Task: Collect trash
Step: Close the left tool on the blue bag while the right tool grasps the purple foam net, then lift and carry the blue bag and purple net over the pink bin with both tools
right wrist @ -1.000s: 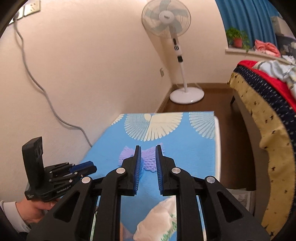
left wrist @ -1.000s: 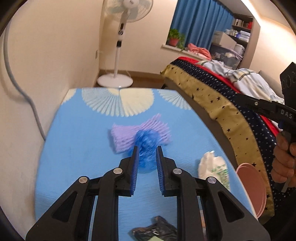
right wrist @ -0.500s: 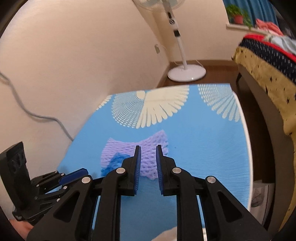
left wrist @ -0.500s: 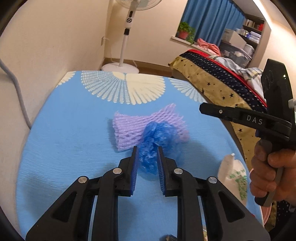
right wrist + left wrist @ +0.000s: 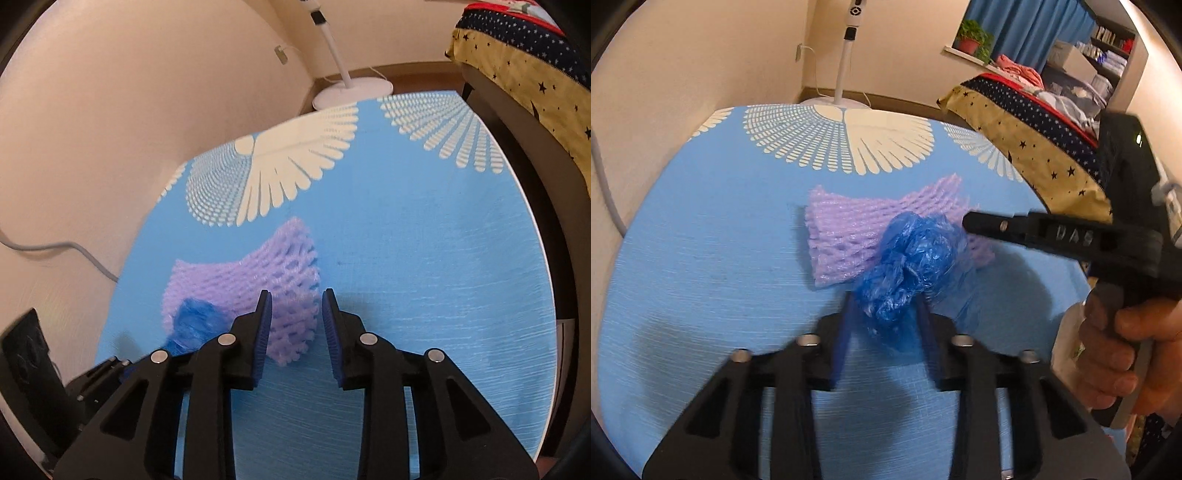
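The crumpled blue plastic bag [image 5: 908, 266] sits on the blue tablecloth [image 5: 701, 258] between my left gripper's [image 5: 884, 314] fingers, which are spread to either side of it; I can't tell whether the pads touch it. It overlaps the near edge of the purple foam fruit net [image 5: 846, 229], which lies flat behind it with its long axis running left to right across the table, pinched at the middle and flared at both ends. My right gripper [image 5: 297, 301] has its jaws apart too, straddling the net's right-hand end [image 5: 291, 332] from above, with the foam showing in the gap. In the left wrist view, the right gripper's black finger [image 5: 997, 225] reaches in from the right, just beside the bag and over the net's end. A standing fan's white base [image 5: 351, 90] is on the floor beyond the table, a grey cable [image 5: 55, 247] runs along the wall, and a star-patterned bedspread [image 5: 1034, 147] hangs at the right.
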